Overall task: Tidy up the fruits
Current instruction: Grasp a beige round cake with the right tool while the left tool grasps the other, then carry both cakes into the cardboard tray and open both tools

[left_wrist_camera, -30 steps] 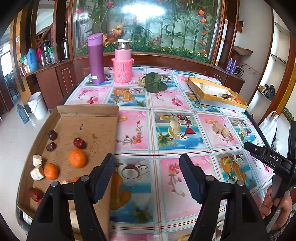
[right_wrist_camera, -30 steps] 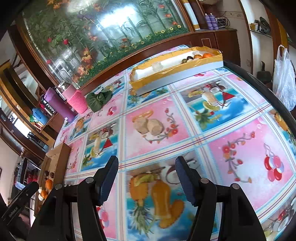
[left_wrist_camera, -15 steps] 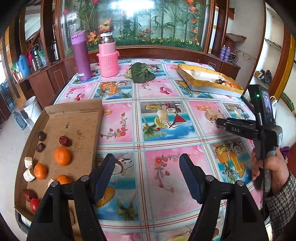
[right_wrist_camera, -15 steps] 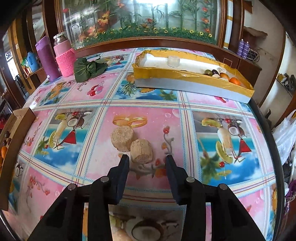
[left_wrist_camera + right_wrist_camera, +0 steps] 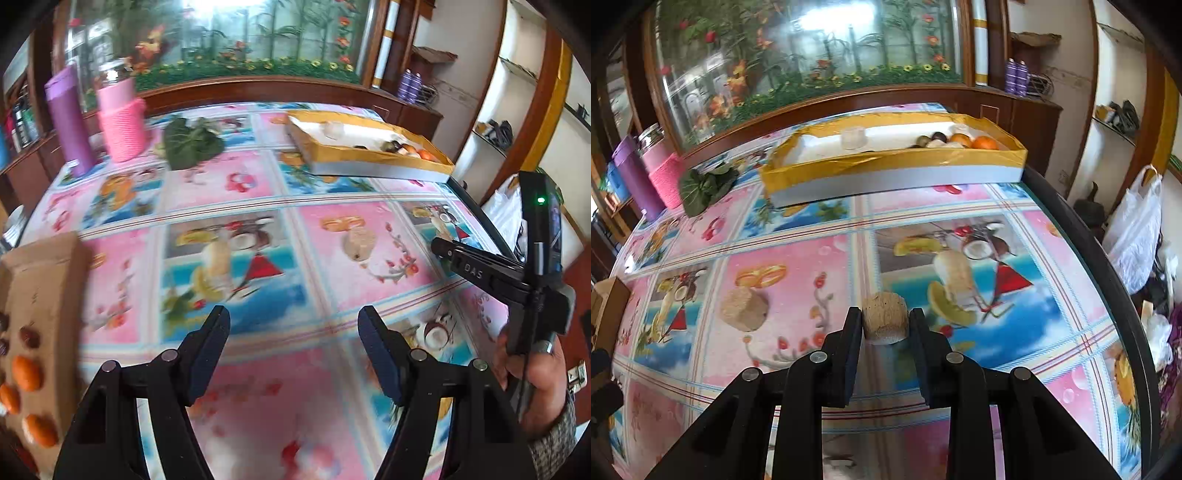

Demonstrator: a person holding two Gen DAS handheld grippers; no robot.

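On the cardboard tray [image 5: 40, 280] at far left, smooth round oranges [image 5: 26, 373] & dark wrinkly dates [image 5: 29, 336] wait unsorted; left gripper [image 5: 293, 347] hangs wide open, empty. Mid-cloth, one rough tan chunk [image 5: 743, 308] lies loose, while right gripper [image 5: 885, 325] pinches its twin [image 5: 885, 322]; the gold-taped box [image 5: 894, 168] at far right holds few fruits, so approx. early stage.

"DAS" on right gripper [image 5: 476, 275]

Counter [image 5: 798, 254] under a fruit-print cloth, gold-rimmed white tray [image 5: 894, 166] at its far right corner, green leafy bundle [image 5: 705, 186], pink bottle [image 5: 666, 173] and purple bottle [image 5: 631, 173] along the far edge, cardboard tray [image 5: 40, 291] on the left edge, one pale corn-coloured chunk [image 5: 743, 308] mid-counter.
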